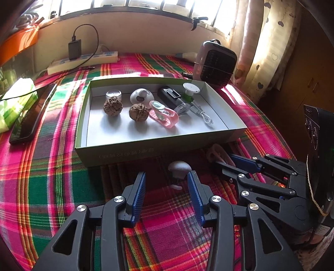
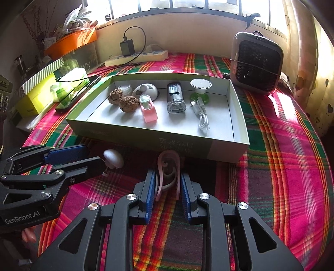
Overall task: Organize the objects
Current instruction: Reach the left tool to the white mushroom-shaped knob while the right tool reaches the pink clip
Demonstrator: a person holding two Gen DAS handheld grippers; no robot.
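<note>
Already, seven items are boxed [image 2: 240, 116]; a pink clip [image 2: 168, 173] is clenched by the right gripper [image 2: 167, 187], a mushroom [image 1: 179, 166] straddled by the released left gripper [image 1: 167, 183].

Sunlit barred window [image 2: 187, 4], patterned curtain [image 1: 269, 41] (heart prints), plaid-covered table [image 2: 281, 146].

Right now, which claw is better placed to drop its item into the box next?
Right. The right claw is shut on the pink clip, ready to lift into the box. The left claw stands open around the white mushroom piece, not yet gripping.
</note>
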